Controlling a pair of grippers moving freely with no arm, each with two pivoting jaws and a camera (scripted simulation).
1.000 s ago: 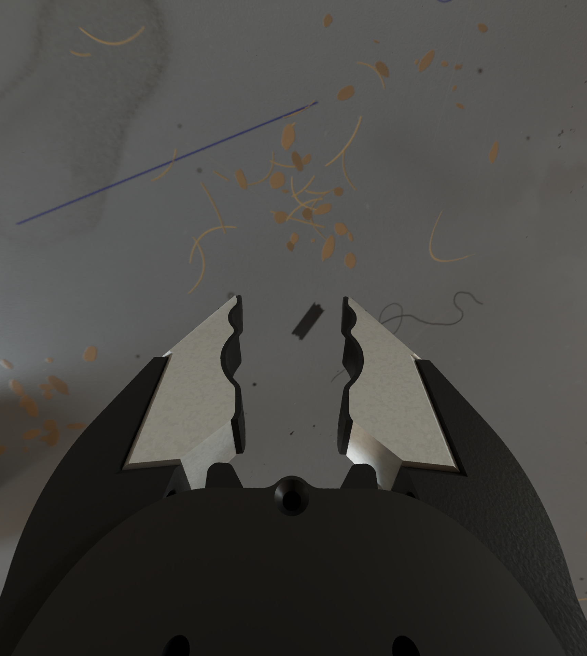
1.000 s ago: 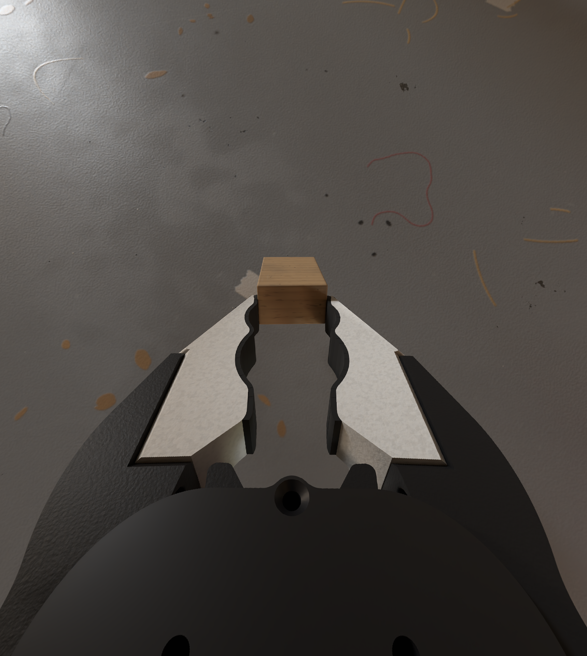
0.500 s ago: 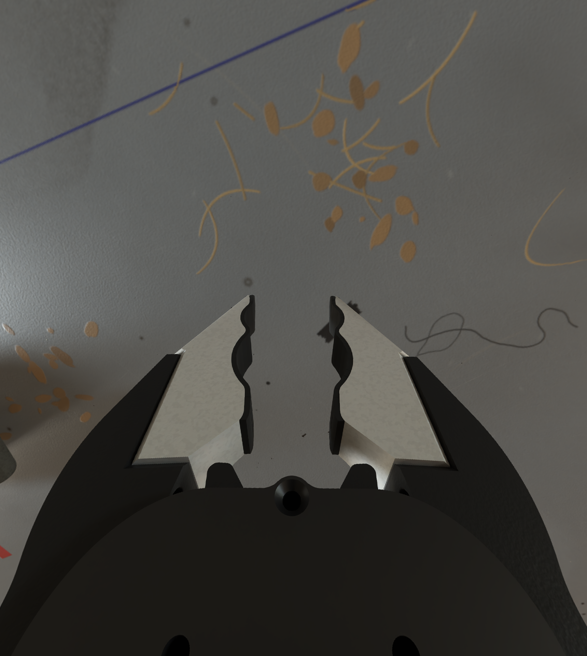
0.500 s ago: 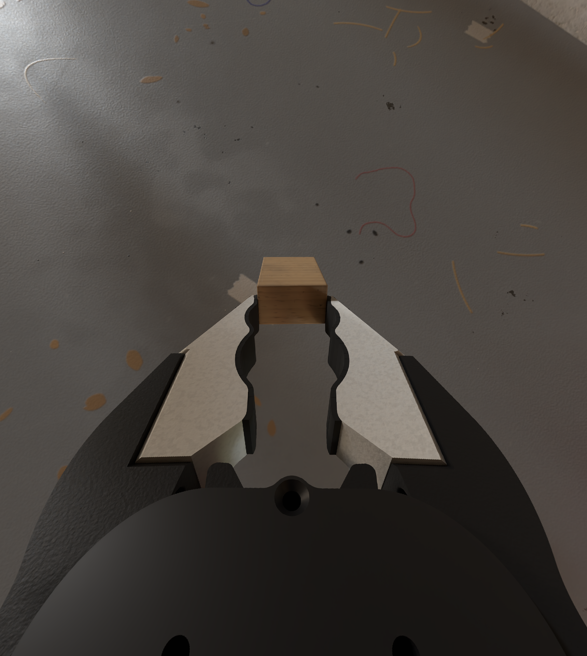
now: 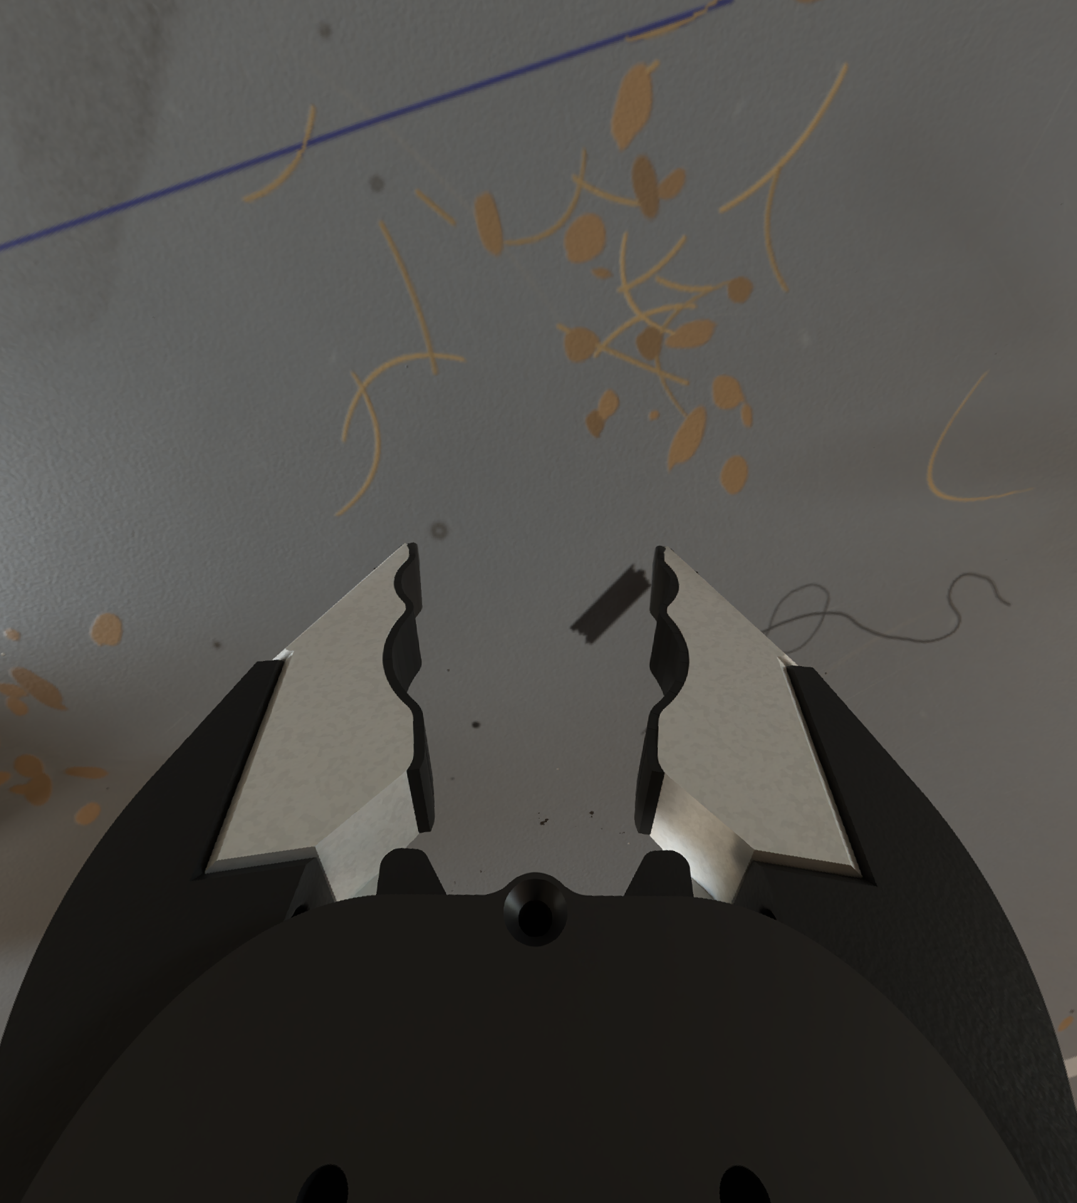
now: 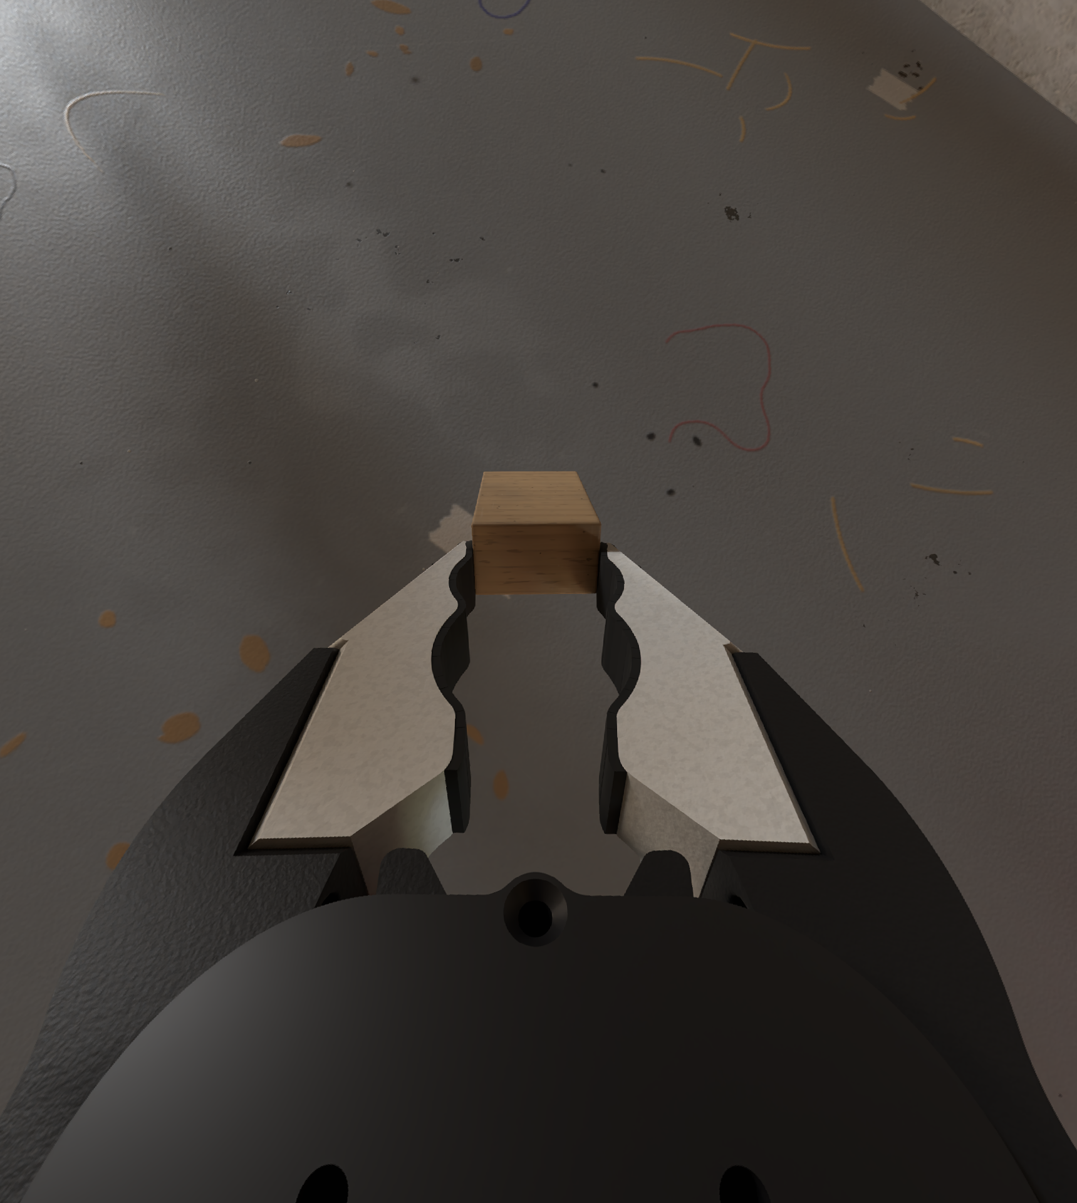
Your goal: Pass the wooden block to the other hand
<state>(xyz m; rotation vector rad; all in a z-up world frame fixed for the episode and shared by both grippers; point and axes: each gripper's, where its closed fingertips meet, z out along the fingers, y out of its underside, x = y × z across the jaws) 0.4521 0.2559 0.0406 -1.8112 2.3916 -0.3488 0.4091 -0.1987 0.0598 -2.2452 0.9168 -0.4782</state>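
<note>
In your left wrist view, your left gripper (image 5: 535, 553) is hanging with fingers spread and empty over the grey table (image 5: 132, 423); in your right wrist view, your right gripper (image 6: 535, 573) is pinching the wooden block (image 6: 534, 543) at its fingertips, long axis pointing straight ahead, no writing showing

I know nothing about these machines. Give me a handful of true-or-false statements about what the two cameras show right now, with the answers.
1. The right gripper clamps a small light-brown wooden block at its tips. True.
2. The left gripper also holds a block. False: its jaws stand open with nothing between them.
3. Tan wood shavings lie scattered on the grey tabletop. True.
4. The block sits deep at the base of the jaws. False: it is at the very tips.
5. A thin red thread lies beyond the block, to its right. True.
</note>
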